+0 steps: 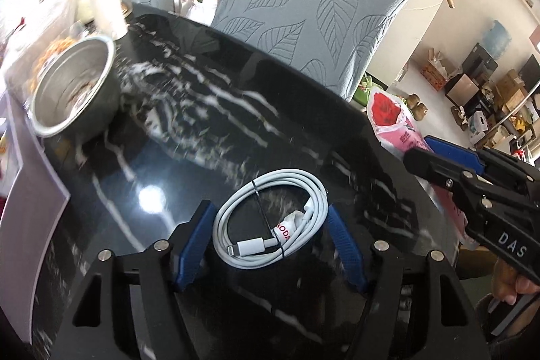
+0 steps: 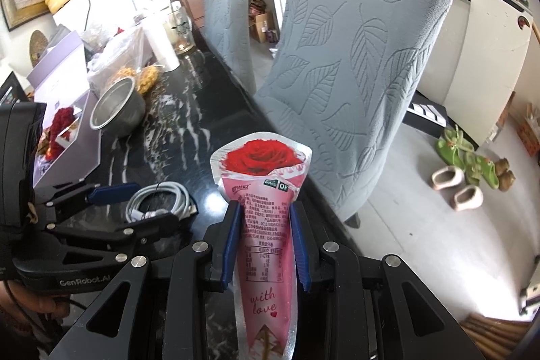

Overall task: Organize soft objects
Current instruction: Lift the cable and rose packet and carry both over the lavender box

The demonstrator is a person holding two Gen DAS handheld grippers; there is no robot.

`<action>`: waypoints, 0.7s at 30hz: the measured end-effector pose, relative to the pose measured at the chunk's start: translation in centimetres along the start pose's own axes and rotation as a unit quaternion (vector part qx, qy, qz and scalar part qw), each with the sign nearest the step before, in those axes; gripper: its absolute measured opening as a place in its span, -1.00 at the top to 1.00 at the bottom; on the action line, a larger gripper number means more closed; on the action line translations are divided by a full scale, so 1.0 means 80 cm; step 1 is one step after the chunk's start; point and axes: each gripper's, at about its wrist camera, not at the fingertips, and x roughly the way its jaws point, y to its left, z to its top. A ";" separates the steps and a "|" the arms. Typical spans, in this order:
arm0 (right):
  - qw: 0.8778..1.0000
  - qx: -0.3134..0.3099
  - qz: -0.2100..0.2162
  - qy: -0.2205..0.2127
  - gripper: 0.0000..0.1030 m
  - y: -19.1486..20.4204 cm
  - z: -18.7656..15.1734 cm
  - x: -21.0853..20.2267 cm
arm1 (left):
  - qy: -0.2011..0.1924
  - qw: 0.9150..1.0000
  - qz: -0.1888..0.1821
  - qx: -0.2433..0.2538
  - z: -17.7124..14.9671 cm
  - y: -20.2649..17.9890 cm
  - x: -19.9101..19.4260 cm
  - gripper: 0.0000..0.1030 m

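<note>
A white charging cable (image 1: 290,179), coiled and tied with a black band, lies on the black marbled table (image 1: 189,137). My left gripper (image 1: 270,210) straddles the coil, its blue pads (image 1: 344,245) pressed against both sides; the right wrist view shows the same grip (image 2: 158,204) on the cable (image 2: 162,194). My right gripper (image 2: 264,207) is shut on a pink pouch (image 2: 263,164) printed with a red rose, held upright over the table's edge. In the left wrist view that pouch (image 1: 388,110) and the right gripper (image 1: 418,149) sit at the right.
A metal bowl (image 1: 74,93) stands at the back left, beside a lavender box (image 2: 67,110), snack bags and a white paper roll (image 1: 104,5). Two grey leaf-patterned chairs (image 1: 303,5) line the table's far side. Slippers (image 2: 455,184) lie on the floor.
</note>
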 end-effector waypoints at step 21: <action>0.994 -0.075 0.083 -0.001 0.44 0.102 -0.038 -0.014 | -0.052 0.991 0.075 -0.095 -0.102 0.056 -0.100 -0.32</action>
